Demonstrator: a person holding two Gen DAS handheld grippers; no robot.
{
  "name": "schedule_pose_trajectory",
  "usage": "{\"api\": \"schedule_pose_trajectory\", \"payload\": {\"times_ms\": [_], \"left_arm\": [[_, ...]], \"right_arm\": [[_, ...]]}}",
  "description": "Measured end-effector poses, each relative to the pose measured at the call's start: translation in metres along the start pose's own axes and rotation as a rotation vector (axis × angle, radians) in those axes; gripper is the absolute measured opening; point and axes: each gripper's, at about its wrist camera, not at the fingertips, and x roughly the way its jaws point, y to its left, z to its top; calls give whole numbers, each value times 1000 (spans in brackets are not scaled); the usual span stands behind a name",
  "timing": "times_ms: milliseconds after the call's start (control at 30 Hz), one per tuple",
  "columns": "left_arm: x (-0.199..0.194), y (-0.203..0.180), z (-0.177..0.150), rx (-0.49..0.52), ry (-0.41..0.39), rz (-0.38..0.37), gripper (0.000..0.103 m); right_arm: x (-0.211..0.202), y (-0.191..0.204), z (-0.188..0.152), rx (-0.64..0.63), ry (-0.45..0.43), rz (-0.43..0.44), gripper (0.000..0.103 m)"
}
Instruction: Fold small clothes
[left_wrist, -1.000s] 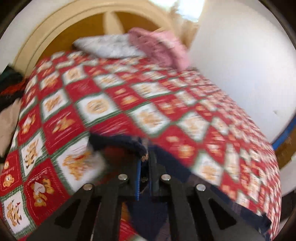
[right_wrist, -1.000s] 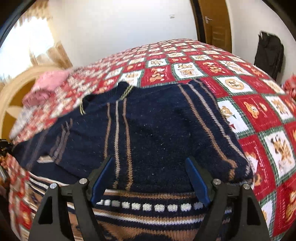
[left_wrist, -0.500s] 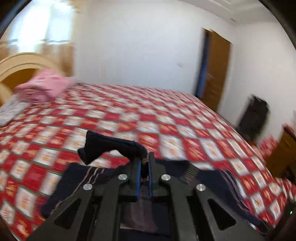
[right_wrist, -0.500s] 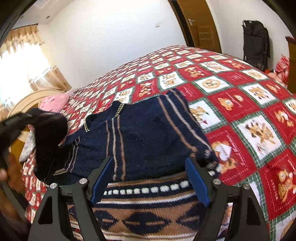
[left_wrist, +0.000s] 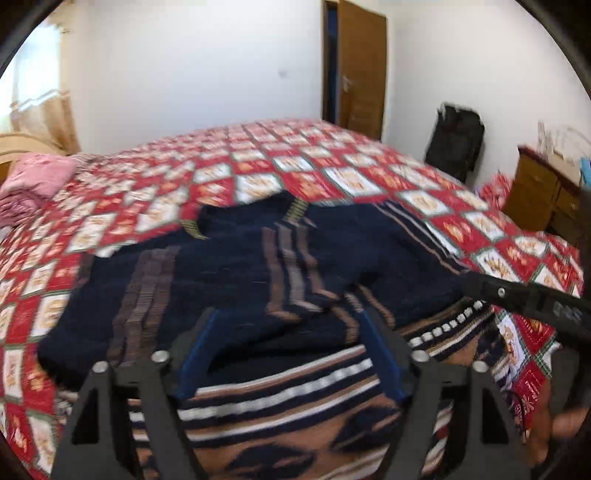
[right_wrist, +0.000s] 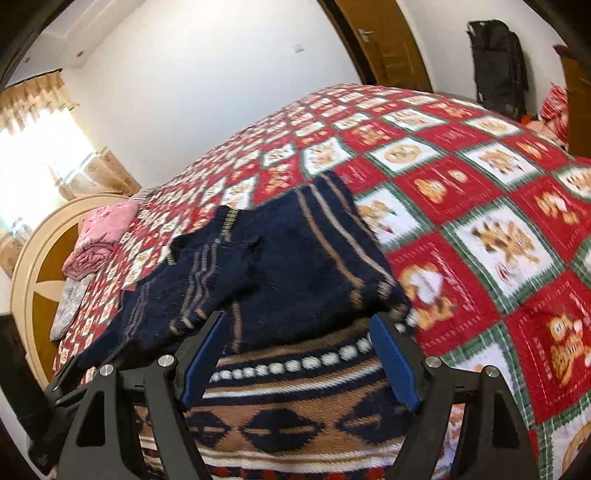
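Half a second ago the left gripper (left_wrist: 288, 354) was clenched on a dark sleeve held up over the bed; now its jaws stand wide apart with nothing between them, and the sleeve lies across the body of the navy sweater (left_wrist: 236, 266). That reads as one fold just laid down and let go — a sleeve brought inward — so the next fold can likely begin.

The bedspread (right_wrist: 480, 192), red with white bear squares, fills most of both views, and the sweater lies on its near part, close under both grippers. The garment is a navy knit with tan and pale stripes running up the body; its near hem carries a brown band with dark diamonds and a row of white dots. The folded sleeve sits rumpled, not flat.

The right gripper (right_wrist: 299, 354) is also released — empty, hovering over the hem band.
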Motion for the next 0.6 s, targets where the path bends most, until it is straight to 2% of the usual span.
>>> {"api": "schedule_pose_trajectory", "payload": {"times_ms": [67, 133, 167, 300, 433, 500, 533, 600], "left_arm": [[-8, 23, -2, -43, -30, 51, 83], [-21, 56, -5, -104, -45, 140, 83], [-23, 65, -7, -126, -48, 166, 83], [-34, 111, -13, -245, -49, 265, 83], [-39, 137, -26, -301, -43, 346, 83], [-39, 152, -35, -347, -20, 384, 83], [-40, 159, -39, -373, -13, 389, 83], [-42, 171, -46, -421, -1, 396, 83]], "right_arm": [[5, 12, 9, -16, 9, 55, 80], [19, 27, 23, -32, 32, 129, 80], [26, 32, 29, -40, 38, 138, 80], [72, 46, 44, -84, 85, 39, 80], [118, 57, 34, -153, 164, -31, 80], [123, 63, 28, -222, 140, -84, 79], [125, 71, 24, -273, 125, -108, 78], [129, 83, 18, -350, 126, -134, 51]]}}
